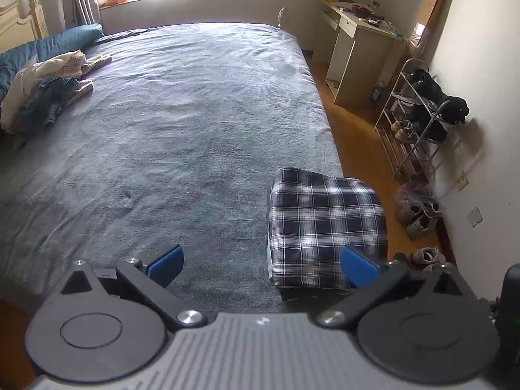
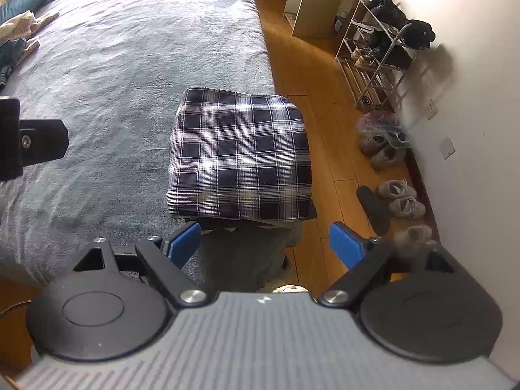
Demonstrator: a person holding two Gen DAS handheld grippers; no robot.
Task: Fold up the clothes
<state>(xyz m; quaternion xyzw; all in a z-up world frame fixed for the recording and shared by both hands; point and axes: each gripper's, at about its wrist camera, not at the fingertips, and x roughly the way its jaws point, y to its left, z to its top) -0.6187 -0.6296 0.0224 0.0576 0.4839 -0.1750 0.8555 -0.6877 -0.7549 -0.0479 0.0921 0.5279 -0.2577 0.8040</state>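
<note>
A folded dark blue and white plaid garment (image 1: 325,224) (image 2: 240,159) lies on the grey bedspread (image 1: 169,136) (image 2: 104,74) at the bed's near right corner. My left gripper (image 1: 263,266) hovers open above the bed, its right blue fingertip over the plaid's near edge, nothing held. In the right wrist view my right gripper (image 2: 265,243) stands open just short of the plaid's near edge, empty. A heap of unfolded clothes (image 1: 48,87) (image 2: 16,39), denim and cream, lies at the far left of the bed. Part of the left gripper's body (image 2: 29,139) shows at the left edge.
A blue pillow (image 1: 55,42) lies behind the heap. Wooden floor (image 2: 308,65) runs right of the bed, with a metal shoe rack (image 1: 419,113) (image 2: 377,48), loose shoes (image 2: 396,195) along the wall, and a white desk (image 1: 354,48) farther back.
</note>
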